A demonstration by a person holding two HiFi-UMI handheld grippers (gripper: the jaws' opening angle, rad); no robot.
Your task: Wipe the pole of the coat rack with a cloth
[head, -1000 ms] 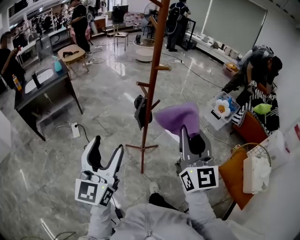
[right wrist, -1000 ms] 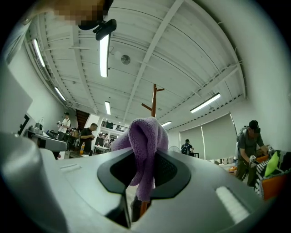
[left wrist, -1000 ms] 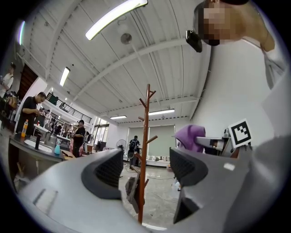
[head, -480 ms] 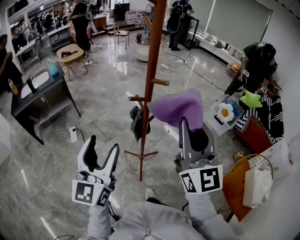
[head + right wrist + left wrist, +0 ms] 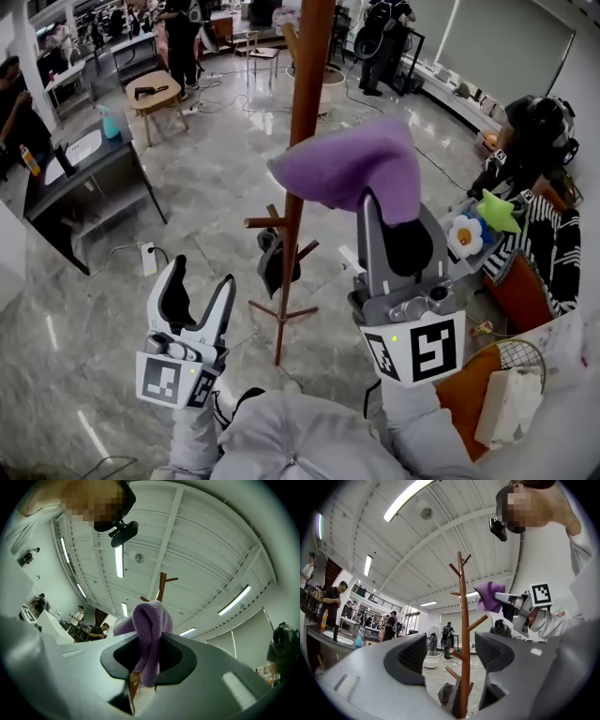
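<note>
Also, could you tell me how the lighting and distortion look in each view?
Head view: soft, even light, with pale glare streaks on the glossy floor. Left gripper view: heavy fisheye, black corners, and the ceiling lamp blown out. Right gripper view: the same dark rim, with the cloth in the jaws sharp and evenly lit.

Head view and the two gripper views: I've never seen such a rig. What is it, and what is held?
A person holds a tool with tongs in each hand. The head view looks down from a camera on the head; each gripper view looks along its own tongs. The right tongs are shut on a purple cloth, held high close to the pole of a coat rack on the floor. The left tongs are open and empty, lower down.
</note>
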